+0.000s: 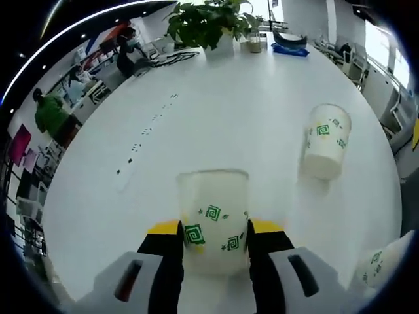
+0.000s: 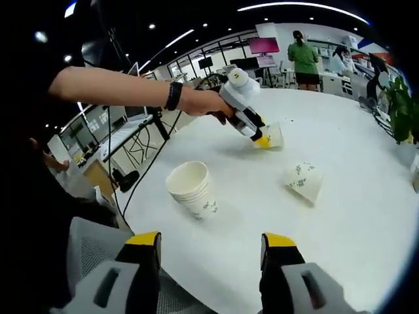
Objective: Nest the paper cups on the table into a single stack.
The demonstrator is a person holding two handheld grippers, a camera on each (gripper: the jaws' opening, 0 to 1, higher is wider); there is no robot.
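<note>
My left gripper (image 1: 215, 230) is shut on a white paper cup with green square prints (image 1: 213, 219), its yellow-tipped jaws pressing both sides; the cup stands mouth-up on the white table (image 1: 196, 124). A second cup (image 1: 325, 150) rests mouth-down to the right, and part of a cup stack (image 1: 383, 260) shows at the lower right edge. In the right gripper view, my right gripper (image 2: 209, 245) is open and holds nothing, near the table edge. Beyond it stands the nested cup stack (image 2: 192, 190), an overturned cup (image 2: 303, 182), and the left gripper (image 2: 262, 140) gripping its cup (image 2: 273, 135).
A potted plant (image 1: 208, 25) and small items sit at the table's far end. The person's arm (image 2: 118, 88) reaches over the table (image 2: 340, 209). Desks, chairs and people stand in the office beyond. A grey chair back (image 2: 85, 255) lies below the right gripper.
</note>
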